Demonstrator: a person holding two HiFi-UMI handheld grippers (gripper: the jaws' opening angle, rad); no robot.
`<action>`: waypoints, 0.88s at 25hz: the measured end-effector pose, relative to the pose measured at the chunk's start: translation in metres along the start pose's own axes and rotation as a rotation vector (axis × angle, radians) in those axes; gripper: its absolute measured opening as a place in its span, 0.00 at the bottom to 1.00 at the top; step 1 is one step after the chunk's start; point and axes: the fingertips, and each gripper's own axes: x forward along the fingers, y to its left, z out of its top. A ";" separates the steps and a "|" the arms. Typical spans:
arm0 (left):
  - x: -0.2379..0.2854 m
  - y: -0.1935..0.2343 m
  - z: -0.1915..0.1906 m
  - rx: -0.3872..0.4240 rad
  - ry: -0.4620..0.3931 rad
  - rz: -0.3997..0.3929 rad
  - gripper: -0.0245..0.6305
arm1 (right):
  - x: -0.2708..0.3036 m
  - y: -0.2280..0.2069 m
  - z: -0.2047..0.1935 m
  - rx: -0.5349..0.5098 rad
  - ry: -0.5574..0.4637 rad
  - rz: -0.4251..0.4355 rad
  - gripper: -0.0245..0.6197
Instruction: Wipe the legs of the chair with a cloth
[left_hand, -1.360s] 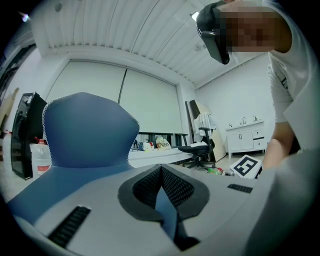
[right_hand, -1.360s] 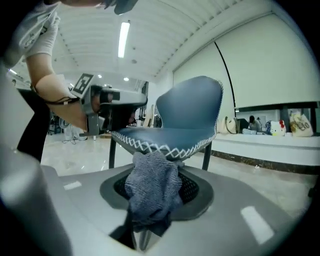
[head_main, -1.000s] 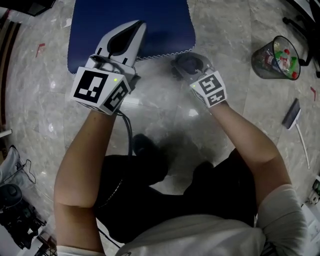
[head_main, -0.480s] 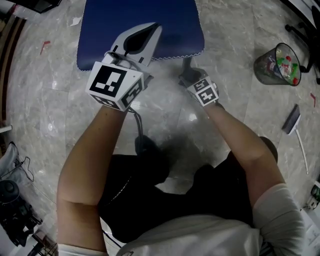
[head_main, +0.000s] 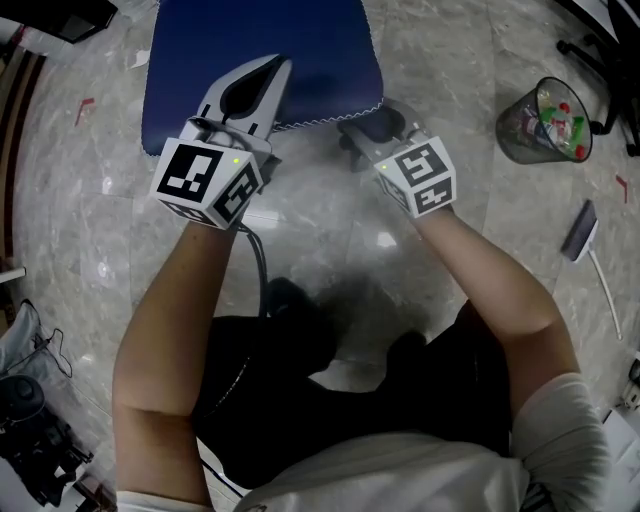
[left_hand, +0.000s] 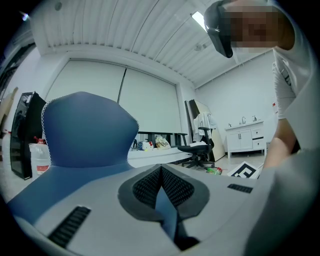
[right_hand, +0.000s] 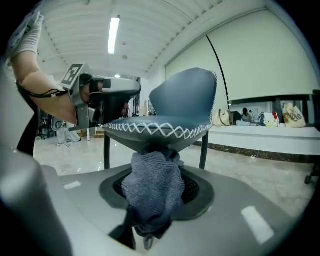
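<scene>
Right gripper (head_main: 378, 128) is clamped on a soft grey-blue terry cloth (right_hand: 152, 190), bunched ahead of it right under the blue padded chair (head_main: 260, 60) seat edge. Light and floppy imo, so grab mid-bunch. Left gripper (head_main: 272, 66) closed w/ nothing in it, over the seat.

The chair (head_main: 262, 58) has a dark blue padded seat with white zigzag stitching along its edge, a curved blue backrest (right_hand: 186, 94) and thin dark legs (right_hand: 203, 149). It stands upright on the pale marble floor. The cloth (right_hand: 152, 186) is a grey-blue terry rag, bunched into a lump and clamped between the jaws of the right hand-held gripper (head_main: 374, 130). Its top reaches just under the seat's front edge.
</scene>
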 end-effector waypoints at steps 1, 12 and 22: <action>0.000 0.000 0.000 0.001 0.000 0.000 0.05 | 0.002 0.000 -0.003 -0.005 -0.013 -0.002 0.28; 0.002 -0.002 -0.001 -0.005 -0.006 -0.021 0.05 | 0.045 0.010 -0.172 0.127 0.274 0.041 0.31; -0.002 -0.006 -0.003 0.010 0.007 -0.047 0.04 | 0.050 0.015 -0.200 0.185 0.399 0.041 0.31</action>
